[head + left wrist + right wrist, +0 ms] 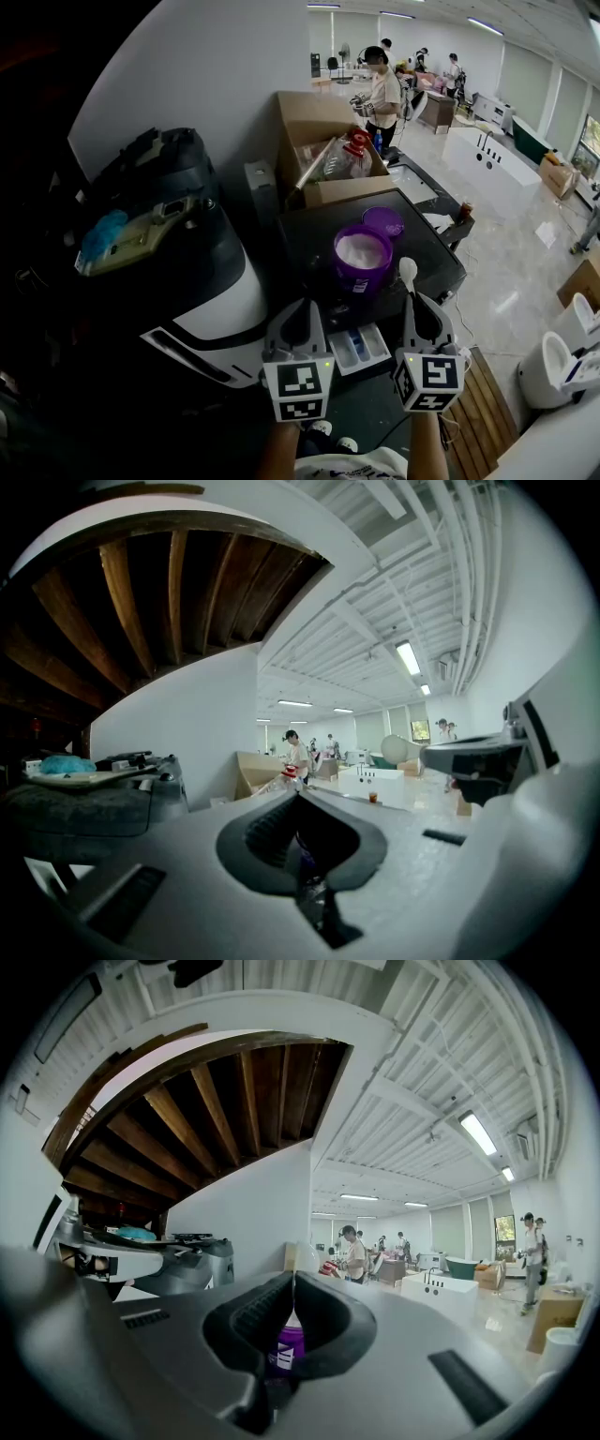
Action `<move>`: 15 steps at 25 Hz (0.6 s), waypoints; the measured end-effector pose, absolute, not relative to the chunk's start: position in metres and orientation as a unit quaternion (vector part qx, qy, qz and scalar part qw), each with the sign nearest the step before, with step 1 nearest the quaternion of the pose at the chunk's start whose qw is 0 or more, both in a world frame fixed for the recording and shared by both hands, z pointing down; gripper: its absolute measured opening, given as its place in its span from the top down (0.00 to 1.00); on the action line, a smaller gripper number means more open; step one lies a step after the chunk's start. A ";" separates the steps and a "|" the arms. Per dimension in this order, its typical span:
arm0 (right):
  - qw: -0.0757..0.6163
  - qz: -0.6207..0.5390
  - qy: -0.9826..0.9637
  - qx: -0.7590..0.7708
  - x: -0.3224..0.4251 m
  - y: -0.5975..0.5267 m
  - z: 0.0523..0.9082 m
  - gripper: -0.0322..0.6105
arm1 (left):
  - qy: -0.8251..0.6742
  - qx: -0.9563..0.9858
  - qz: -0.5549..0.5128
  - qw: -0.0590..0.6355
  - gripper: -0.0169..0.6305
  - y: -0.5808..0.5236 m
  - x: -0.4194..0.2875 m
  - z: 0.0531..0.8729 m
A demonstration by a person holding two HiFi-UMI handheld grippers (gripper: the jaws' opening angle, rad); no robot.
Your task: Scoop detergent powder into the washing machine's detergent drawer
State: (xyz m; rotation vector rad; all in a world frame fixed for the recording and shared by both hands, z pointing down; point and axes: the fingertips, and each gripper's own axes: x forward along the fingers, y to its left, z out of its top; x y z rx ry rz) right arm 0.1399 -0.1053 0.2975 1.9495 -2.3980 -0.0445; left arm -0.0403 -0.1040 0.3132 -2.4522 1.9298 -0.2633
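Observation:
An open purple detergent tub (361,283) full of white powder (362,249) stands on the black washing machine top (309,234), with its purple lid (382,221) lying behind it. The detergent drawer (361,349) is pulled out below the tub, between my two grippers. My right gripper (412,298) (293,1277) is shut on the handle of a white scoop (408,270) (298,1258), whose bowl sticks up just right of the tub. My left gripper (298,309) (298,795) is shut and holds nothing, just left of the drawer. The scoop (396,749) also shows in the left gripper view.
A dark and white appliance (178,234) fills the left side. An open cardboard box (314,127) with bottles stands behind the machine. A person (382,94) stands farther back, and a white bathtub (487,169) sits on the floor at the right.

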 end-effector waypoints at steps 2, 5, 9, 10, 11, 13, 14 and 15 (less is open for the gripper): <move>0.025 -0.014 -0.775 0.631 0.140 -0.105 0.298 0.92 | 0.615 -0.784 -0.084 0.003 0.97 -0.104 -0.040 0.314; 0.028 -0.012 -0.776 0.631 0.141 -0.105 0.301 0.92 | 0.614 -0.785 -0.084 0.003 0.97 -0.104 -0.038 0.315; 0.027 -0.008 -0.776 0.630 0.141 -0.104 0.301 0.92 | 0.614 -0.785 -0.084 0.003 0.97 -0.104 -0.038 0.315; 0.028 -0.007 -0.776 0.630 0.140 -0.104 0.301 0.92 | 0.614 -0.785 -0.084 0.003 0.97 -0.104 -0.039 0.315; 0.028 -0.007 -0.776 0.630 0.141 -0.104 0.302 0.92 | 0.614 -0.784 -0.084 0.003 0.97 -0.104 -0.038 0.315; 0.029 -0.009 -0.776 0.630 0.142 -0.105 0.302 0.92 | 0.614 -0.785 -0.084 0.003 0.97 -0.105 -0.038 0.315; 0.028 -0.010 -0.776 0.630 0.142 -0.106 0.302 0.92 | 0.614 -0.785 -0.085 0.004 0.97 -0.105 -0.038 0.316; 0.025 -0.011 -0.776 0.631 0.142 -0.106 0.301 0.92 | 0.614 -0.785 -0.085 0.004 0.97 -0.105 -0.038 0.316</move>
